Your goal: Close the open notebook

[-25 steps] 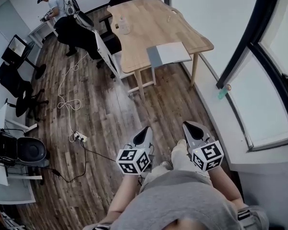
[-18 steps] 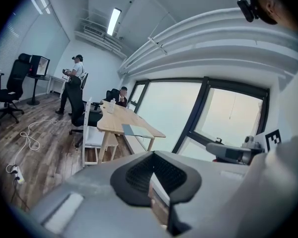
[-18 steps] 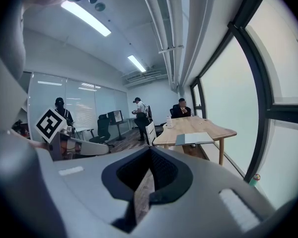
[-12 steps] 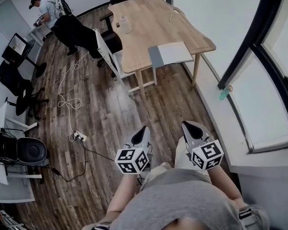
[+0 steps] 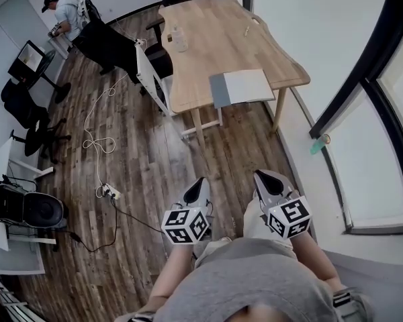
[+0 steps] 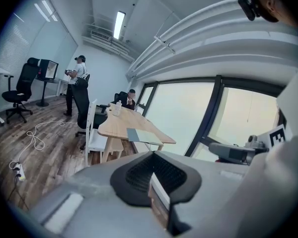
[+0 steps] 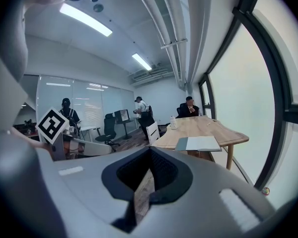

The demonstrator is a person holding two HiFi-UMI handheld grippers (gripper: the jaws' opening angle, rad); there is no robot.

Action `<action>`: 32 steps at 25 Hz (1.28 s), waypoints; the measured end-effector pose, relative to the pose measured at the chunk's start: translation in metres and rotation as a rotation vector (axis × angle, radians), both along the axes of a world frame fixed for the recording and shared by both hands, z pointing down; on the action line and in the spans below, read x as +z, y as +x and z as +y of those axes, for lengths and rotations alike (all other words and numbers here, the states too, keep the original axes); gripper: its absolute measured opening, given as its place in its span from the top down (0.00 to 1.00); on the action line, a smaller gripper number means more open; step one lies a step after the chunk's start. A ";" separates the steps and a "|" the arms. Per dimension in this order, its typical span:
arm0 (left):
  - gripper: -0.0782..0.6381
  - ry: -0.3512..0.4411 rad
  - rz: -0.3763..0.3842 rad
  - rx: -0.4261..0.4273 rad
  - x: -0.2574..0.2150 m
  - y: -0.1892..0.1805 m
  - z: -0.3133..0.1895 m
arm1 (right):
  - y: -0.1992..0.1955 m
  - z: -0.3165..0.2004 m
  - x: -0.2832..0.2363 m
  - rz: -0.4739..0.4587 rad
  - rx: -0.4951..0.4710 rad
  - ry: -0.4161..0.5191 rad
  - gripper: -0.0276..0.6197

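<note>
The open notebook [image 5: 242, 87] lies flat at the near edge of a wooden table [image 5: 215, 39], with a grey left page and a white right page. It also shows in the left gripper view as the notebook [image 6: 144, 135] and in the right gripper view as the notebook [image 7: 198, 143]. Both are far ahead of the jaws. My left gripper [image 5: 200, 183] and right gripper [image 5: 263, 178] hang side by side above the wood floor, well short of the table. Each is shut with nothing in it, which the left gripper [image 6: 152, 153] and the right gripper [image 7: 150, 150] also show in their own views.
A white chair [image 5: 151, 72] stands at the table's left side and a bottle [image 5: 177, 39] sits on the tabletop. A cable and power strip [image 5: 107, 192] lie on the floor to the left. The window wall [image 5: 363, 113] runs along the right. People stand and sit at the far end.
The table and notebook have come nearer and slid slightly down and right in the head view. Both grippers keep their places in the picture, still shut.
</note>
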State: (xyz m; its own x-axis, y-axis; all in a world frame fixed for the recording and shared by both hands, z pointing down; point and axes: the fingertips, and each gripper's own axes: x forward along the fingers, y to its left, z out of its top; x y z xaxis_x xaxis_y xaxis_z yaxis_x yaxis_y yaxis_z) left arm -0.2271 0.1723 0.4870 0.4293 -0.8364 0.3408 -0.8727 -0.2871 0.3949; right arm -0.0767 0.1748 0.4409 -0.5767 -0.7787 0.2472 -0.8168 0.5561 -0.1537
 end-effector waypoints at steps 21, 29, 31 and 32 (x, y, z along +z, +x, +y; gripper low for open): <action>0.88 -0.023 0.022 -0.184 0.000 0.087 -0.153 | 0.109 -0.176 -0.012 0.019 -0.082 0.018 0.95; 0.88 -0.041 0.043 -0.284 0.010 0.103 -0.189 | 0.138 -0.224 -0.007 0.020 -0.128 0.018 0.95; 0.88 -0.046 0.048 -0.299 0.013 0.107 -0.195 | 0.143 -0.233 -0.005 0.017 -0.139 0.020 0.95; 0.88 -0.049 0.051 -0.305 0.015 0.108 -0.198 | 0.146 -0.238 -0.004 0.015 -0.143 0.021 0.95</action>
